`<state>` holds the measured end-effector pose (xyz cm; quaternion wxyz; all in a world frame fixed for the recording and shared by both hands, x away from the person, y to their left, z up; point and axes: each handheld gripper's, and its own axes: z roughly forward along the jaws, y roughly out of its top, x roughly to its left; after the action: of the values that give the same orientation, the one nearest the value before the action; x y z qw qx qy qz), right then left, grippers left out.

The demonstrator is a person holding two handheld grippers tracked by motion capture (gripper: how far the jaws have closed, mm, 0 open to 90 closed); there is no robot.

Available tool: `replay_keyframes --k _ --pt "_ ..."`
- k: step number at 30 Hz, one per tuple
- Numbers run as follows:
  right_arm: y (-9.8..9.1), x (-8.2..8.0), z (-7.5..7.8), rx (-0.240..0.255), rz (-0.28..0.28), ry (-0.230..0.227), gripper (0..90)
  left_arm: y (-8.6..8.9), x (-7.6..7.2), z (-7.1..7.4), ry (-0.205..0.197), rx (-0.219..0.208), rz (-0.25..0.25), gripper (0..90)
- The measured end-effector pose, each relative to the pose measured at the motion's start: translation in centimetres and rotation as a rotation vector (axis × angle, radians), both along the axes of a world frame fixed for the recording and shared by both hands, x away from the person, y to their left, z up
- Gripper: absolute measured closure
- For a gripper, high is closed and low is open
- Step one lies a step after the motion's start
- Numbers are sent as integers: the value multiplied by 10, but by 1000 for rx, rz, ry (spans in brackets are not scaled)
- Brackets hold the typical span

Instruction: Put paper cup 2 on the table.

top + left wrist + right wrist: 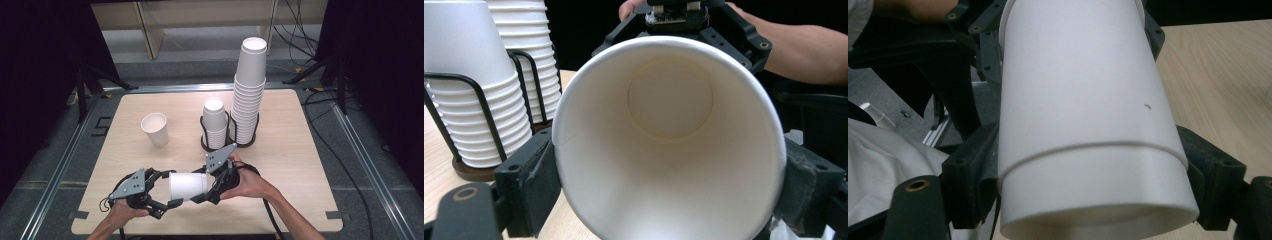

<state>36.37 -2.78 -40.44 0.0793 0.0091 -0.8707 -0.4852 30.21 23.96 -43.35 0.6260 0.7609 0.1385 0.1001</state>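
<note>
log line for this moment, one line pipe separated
left gripper: shut on paper cups, rim end | right gripper: shut on paper cups, base end | paper cups: two nested, level above table

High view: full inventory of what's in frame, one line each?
Held paper cups: two nested by the right gripper view's seam, white, on their side between the grippers.
Loose paper cup: one, white, upright, left of the racks.
Short cup stack: one, white, upside down in the left rack.
Tall cup stack: one, white, upside down in the right rack.
Wire racks: two, black, table centre.
Table: one, light wood.
Cables: several, black, on the floor behind.
Left gripper: black, shut on the mouth end.
Right gripper: black, shut on the base end.
</note>
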Motion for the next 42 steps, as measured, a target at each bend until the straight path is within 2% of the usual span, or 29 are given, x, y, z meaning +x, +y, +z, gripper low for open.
replay_keyframes --k 3,4,5,7,8,9,10,11,13,14,18,19,22,23,26,30,32,33,34,36,37,38,39,40,42 --pt "-2 1 3 -9 -11 -16 178 -1 1 -1 -1 12 2 134" --pt "-3 1 4 -24 -15 -31 165 1 0 0 5 49 13 134" --pt "-4 1 6 -35 -20 -53 156 1 1 1 4 59 10 134" --pt "-5 -1 9 -47 -18 -66 158 0 1 1 8 86 21 134" --pt "-6 -2 11 -54 -23 -76 157 1 1 1 10 125 25 135" --pt "-6 -3 13 -72 -34 -82 157 0 1 0 6 131 26 135" --pt "-6 -4 15 -79 -40 -93 157 0 1 0 7 165 32 135" --pt "-6 -4 16 -88 -45 -115 158 -1 1 -1 1 177 30 135" --pt "-4 -6 16 -116 -45 -143 156 -2 1 -2 -10 237 41 135" --pt "-3 -8 15 -137 -48 -142 157 -3 0 -2 -15 261 44 135" --pt "4 -10 10 -179 -43 -167 158 -8 -2 -2 -21 318 36 134" --pt "6 -11 8 -190 -42 -172 158 -10 -3 -3 -16 300 39 135" --pt "12 -14 3 -225 -35 -180 158 -11 -5 -2 -16 342 31 134" --pt "14 -15 2 -231 -34 -182 159 -13 -5 -3 -22 331 36 134" --pt "20 -17 -1 -273 -30 -217 159 -13 -6 -1 -25 351 28 134" --pt "26 -19 -4 -292 -11 -228 159 -14 -6 -1 -25 353 28 133" --pt "30 -19 -5 -302 -6 -255 159 -15 -7 -1 -30 360 29 133" --pt "31 -20 -6 -313 -14 -236 159 -15 -6 -1 -27 370 22 132" --pt "33 -20 -5 -318 -4 -259 160 -16 -7 -1 -26 362 21 132" --pt "36 -21 -7 -328 -3 -270 160 -17 -7 -1 -31 361 25 132" --pt "38 -21 -8 -331 0 -262 160 -17 -8 0 -31 360 23 131" --pt "39 -21 -9 -336 3 -273 161 -17 -7 0 -34 366 19 131" --pt "40 -22 -10 -340 2 -254 164 -18 -7 -1 -29 354 14 131" --pt "41 -21 -10 -334 7 -269 166 -18 -8 0 -29 362 20 131" --pt "42 -22 -10 -334 4 -267 171 -18 -8 0 -29 363 18 130"
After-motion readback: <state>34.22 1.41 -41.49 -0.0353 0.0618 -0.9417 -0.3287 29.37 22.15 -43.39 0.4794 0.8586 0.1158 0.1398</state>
